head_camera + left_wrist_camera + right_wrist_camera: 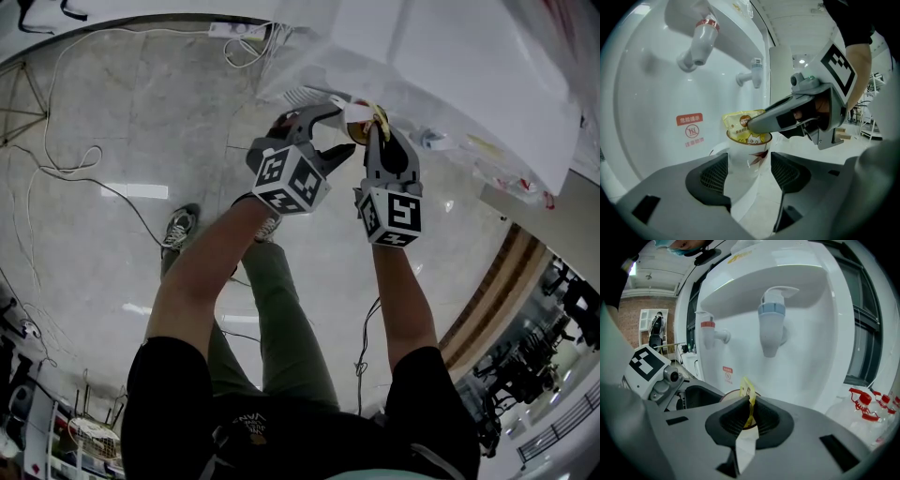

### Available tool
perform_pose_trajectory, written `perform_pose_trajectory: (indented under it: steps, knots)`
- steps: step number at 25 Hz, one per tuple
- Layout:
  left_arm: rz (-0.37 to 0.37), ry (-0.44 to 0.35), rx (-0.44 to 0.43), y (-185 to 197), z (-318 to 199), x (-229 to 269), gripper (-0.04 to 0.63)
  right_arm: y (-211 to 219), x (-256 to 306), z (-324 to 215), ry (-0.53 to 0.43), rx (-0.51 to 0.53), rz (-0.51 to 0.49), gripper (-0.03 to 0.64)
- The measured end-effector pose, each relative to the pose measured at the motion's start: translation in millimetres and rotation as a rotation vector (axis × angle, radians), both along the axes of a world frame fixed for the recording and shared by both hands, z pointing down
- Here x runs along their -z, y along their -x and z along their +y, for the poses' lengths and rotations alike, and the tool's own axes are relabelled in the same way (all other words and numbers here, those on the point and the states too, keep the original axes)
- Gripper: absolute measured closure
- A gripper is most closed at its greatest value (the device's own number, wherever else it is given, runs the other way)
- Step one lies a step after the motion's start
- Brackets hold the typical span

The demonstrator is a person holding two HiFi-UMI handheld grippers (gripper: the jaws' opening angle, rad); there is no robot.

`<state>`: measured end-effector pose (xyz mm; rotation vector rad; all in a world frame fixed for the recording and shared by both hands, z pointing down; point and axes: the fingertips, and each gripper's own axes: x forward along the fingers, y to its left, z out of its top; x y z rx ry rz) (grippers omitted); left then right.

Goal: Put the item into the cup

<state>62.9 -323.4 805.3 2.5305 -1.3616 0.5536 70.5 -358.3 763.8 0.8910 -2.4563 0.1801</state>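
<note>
Yellow sachet [748, 393], pinched edge-on in the pressed-together right claw [750, 411], stands with its lower end already inside the paper cup [747, 157]. The left claw [749, 174] grips the cup's sides. Behind rises a water dispenser [820, 343]. Insertion looks nearly done; next, the right claw should spread and release.

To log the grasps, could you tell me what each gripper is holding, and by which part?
The left gripper clamps the cup by its sides; the right gripper pinches the sachet near its top.
</note>
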Motion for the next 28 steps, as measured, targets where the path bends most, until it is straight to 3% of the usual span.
perform_pose_trajectory:
  steps: [6, 11, 14, 21, 28]
  knots:
    - [-0.001, -0.001, -0.004, -2, -2, -1, 0.307, -7, 1, -2, 0.057, -0.018, -0.072, 0.561]
    - [-0.003, -0.002, -0.007, -1, -1, 0, 0.307, -15, 21, -3, 0.024, -0.039, -0.125, 0.561]
    - [-0.004, 0.0, -0.005, 0, 0, 0, 0.307, -16, 28, -3, -0.012, -0.041, -0.119, 0.563]
    - [0.0, 0.008, -0.004, 1, 2, 1, 0.307, -16, 13, -4, 0.006, -0.048, -0.07, 0.565]
    - [0.003, 0.007, -0.046, 0, 22, 18, 0.307, -25, 33, 4, 0.009, -0.131, -0.153, 0.563]
